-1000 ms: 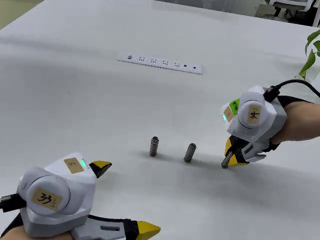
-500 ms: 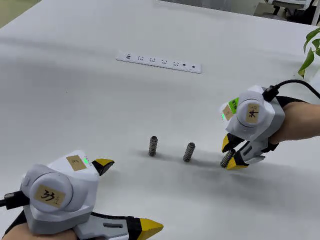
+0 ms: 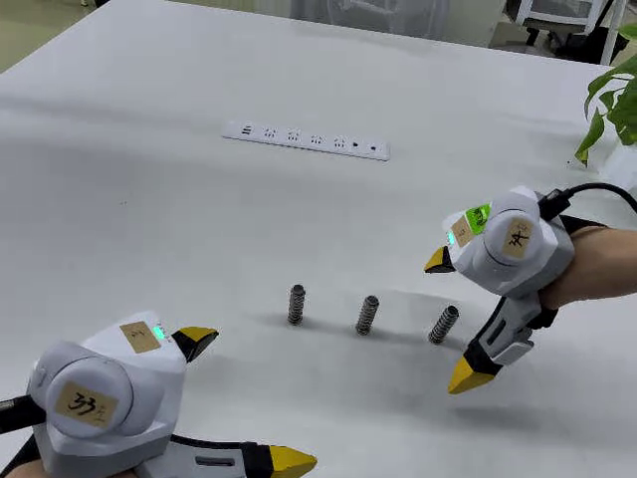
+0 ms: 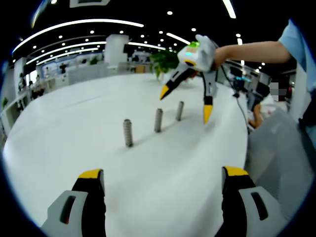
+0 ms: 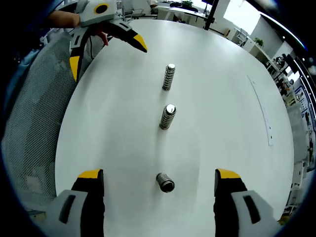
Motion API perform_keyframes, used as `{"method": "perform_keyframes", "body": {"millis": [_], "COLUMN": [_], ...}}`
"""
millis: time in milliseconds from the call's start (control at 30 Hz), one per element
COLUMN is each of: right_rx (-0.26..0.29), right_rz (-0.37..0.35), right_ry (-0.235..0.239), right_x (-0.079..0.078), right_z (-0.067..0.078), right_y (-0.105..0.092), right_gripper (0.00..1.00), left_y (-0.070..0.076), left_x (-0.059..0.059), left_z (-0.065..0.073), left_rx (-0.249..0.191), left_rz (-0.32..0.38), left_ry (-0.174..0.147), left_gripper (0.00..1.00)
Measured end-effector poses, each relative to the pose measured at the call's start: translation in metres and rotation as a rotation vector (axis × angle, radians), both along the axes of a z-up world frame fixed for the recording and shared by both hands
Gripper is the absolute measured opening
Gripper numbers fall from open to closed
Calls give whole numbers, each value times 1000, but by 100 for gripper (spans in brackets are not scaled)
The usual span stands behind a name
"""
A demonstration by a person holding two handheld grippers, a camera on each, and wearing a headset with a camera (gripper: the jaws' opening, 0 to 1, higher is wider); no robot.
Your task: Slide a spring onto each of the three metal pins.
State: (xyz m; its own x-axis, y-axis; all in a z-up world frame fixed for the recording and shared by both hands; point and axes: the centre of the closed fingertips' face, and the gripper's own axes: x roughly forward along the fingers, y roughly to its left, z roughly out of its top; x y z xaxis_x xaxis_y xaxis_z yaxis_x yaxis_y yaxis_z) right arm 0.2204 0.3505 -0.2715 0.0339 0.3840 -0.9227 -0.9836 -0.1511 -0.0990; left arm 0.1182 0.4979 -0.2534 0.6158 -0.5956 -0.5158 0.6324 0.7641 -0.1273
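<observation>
Three metal pins stand in a row on the white table, each with a spring on it: the left spring (image 3: 296,304), the middle spring (image 3: 367,315) and the right spring (image 3: 444,325), which leans a little. My right gripper (image 3: 451,319) is open, with its yellow tips wide apart on either side of the right spring (image 5: 165,182) and not touching it. Beyond that spring I see the middle one (image 5: 168,116) and the far one (image 5: 169,76). My left gripper (image 3: 244,398) is open at the near left, well short of the row (image 4: 158,120), and holds nothing.
A white power strip (image 3: 307,140) lies farther back on the table. Green plant leaves (image 3: 612,100) hang in at the right edge. A person's forearm (image 3: 597,264) reaches in from the right. Bare tabletop (image 3: 149,219) surrounds the pins.
My right gripper has opened and let go of the right spring, which now stands alone on its pin. The gripper drew back slightly. My left gripper has stayed put.
</observation>
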Motion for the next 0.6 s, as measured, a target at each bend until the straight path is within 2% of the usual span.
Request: {"method": "perform_keyframes", "body": {"millis": [67, 167, 233, 300, 367, 433, 467, 533, 600], "right_rx": [22, 48, 93, 166, 191, 284, 312, 344, 367], "right_rz": [15, -10, -70, -101, -152, -201, -254, -294, -341], "right_ry": [-8, -20, -12, -4, 5, 11, 30, 39, 44], "right_x": [-5, -9, -12, -17, -22, -29, -34, -41, -48], "right_z": [2, 3, 7, 12, 14, 21, 21, 21, 20], "right_y": [-3, -8, -9, -7, -11, -8, -11, -15, -22], "right_gripper": [95, 99, 99, 99, 99, 99, 99, 99, 99], "left_y": [-1, -1, -2, -1, -2, -2, -1, -1, -1], "left_x": [1, 1, 2, 3, 2, 3, 3, 5, 3], "left_z": [2, 5, 7, 8, 11, 15, 17, 20, 22], "left_rx": [-2, 5, 4, 6, 10, 23, 22, 8, 0], "left_rz": [0, -6, -7, -1, -5, -5, 1, 25, 31], "left_ry": [-5, -14, -17, -15, -17, -33, -35, -44, -36], "left_gripper": [100, 100, 100, 100, 100, 100, 100, 100, 100]}}
